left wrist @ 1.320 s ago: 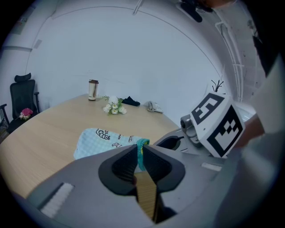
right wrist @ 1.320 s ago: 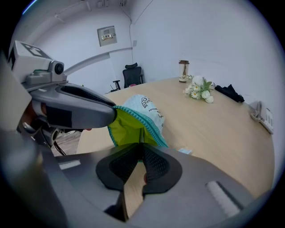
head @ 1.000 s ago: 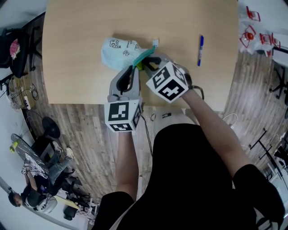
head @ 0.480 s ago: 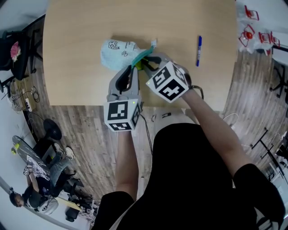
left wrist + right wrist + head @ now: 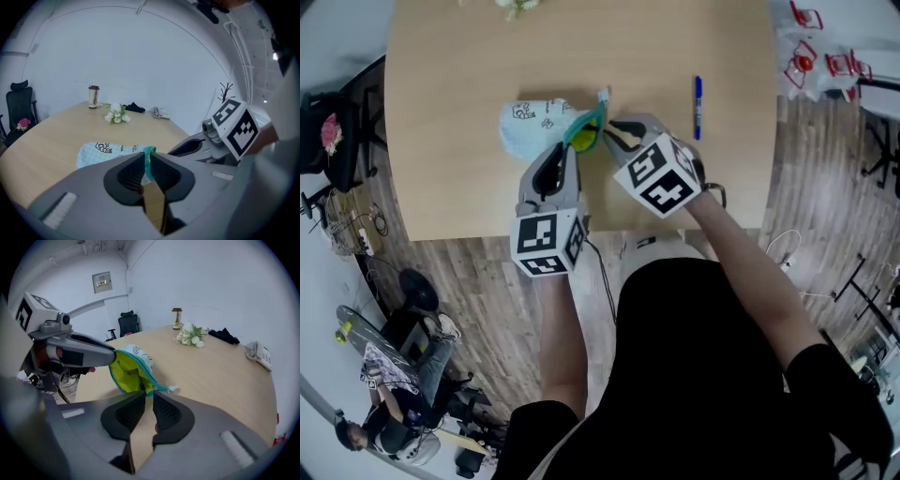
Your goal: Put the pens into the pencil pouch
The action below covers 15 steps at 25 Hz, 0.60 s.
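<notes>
The left gripper (image 5: 572, 148) is pinching the teal zip edge of the pencil pouch (image 5: 530, 127), its jaws pressed nearly together on the fabric. The right gripper (image 5: 614, 127) is nipping the opposite edge of the same mouth, its jaws narrowly apart with the rim between them. The mouth is gaping and showing its yellow-green lining.

The pouch is lying near the middle of the table (image 5: 441, 56), a little toward the near edge. The one pen (image 5: 697, 94) in sight is lying well apart from it, toward the right edge, with nothing touching it.

The step in hand looks like opening the mouth wide. To do it well, the two grips should be pulling apart evenly and low, so the pouch is not lifting or sliding. The left grip is probably worth holding firm, so the mouth is not folding shut when the right one is letting go to fetch the pen. A thin fabric rim is liable to slip from the pads.

The table is pale wood with a rounded outline. At its far edge flowers (image 5: 191, 339), a small upright container (image 5: 176, 316), a dark bundle (image 5: 224, 336) and a telephone (image 5: 261, 356) are sitting. An office chair (image 5: 130, 323) is standing beyond, by white walls, and the floor (image 5: 487, 272) is showing grey-brown planks
</notes>
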Available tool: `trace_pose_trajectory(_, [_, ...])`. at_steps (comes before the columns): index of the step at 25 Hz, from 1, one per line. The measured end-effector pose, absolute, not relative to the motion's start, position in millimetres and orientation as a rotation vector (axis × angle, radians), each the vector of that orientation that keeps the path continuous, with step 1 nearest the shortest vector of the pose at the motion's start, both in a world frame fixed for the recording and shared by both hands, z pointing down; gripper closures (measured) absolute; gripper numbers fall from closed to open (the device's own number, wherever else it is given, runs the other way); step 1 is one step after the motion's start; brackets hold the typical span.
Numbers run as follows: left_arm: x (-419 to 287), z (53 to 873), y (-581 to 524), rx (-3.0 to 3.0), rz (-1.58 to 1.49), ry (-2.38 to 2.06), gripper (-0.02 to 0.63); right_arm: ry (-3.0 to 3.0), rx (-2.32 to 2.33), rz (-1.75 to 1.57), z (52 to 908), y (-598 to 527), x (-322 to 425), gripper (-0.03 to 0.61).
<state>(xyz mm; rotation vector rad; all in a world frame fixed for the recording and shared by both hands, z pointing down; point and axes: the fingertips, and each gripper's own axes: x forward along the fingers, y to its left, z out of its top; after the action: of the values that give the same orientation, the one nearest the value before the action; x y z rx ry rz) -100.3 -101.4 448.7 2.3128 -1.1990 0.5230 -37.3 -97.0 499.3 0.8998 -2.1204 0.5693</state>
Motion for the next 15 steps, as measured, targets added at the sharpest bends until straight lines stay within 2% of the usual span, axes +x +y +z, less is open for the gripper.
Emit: trace_pose_trajectory(15, [-84, 452, -123, 2.352, 0.567, -1.127, 0.58, -1.899, 1.2, 0.688, 507, -95, 75, 0.531])
